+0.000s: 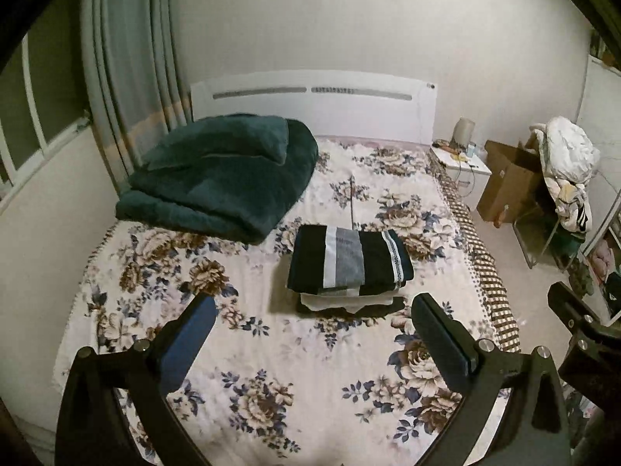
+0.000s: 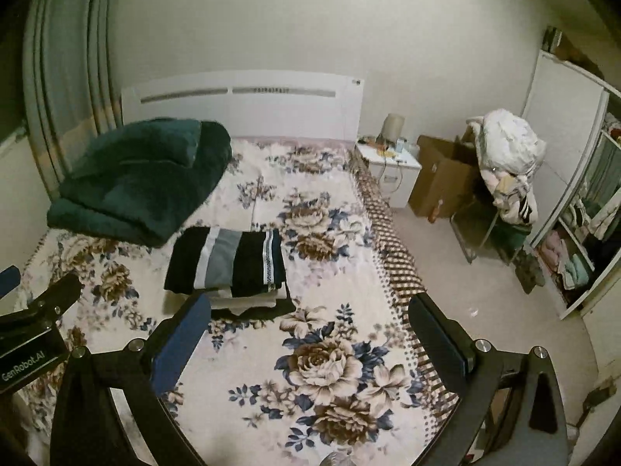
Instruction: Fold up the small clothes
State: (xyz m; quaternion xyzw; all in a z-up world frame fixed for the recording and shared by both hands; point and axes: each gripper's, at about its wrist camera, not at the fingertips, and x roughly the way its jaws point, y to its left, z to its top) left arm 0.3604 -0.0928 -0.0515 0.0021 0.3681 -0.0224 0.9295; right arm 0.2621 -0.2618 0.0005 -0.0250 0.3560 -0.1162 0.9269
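Note:
A neat stack of folded clothes (image 1: 349,264) lies in the middle of the floral bedspread (image 1: 252,349); the top piece is black with white and grey bands. The right wrist view shows the same stack (image 2: 227,262) left of centre. My left gripper (image 1: 314,310) hovers above the bed, short of the stack, open and holding nothing. My right gripper (image 2: 310,310) is also open and holds nothing, raised over the floral bedspread (image 2: 330,349) near its right edge. Each gripper shows at the edge of the other's view: the right one (image 1: 578,334), the left one (image 2: 35,310).
A dark green folded duvet (image 1: 221,178) sits at the head of the bed on the left. A white nightstand (image 2: 392,167), a cardboard box (image 2: 442,178), a chair piled with laundry (image 2: 508,163) and an open wardrobe (image 2: 582,213) stand right of the bed.

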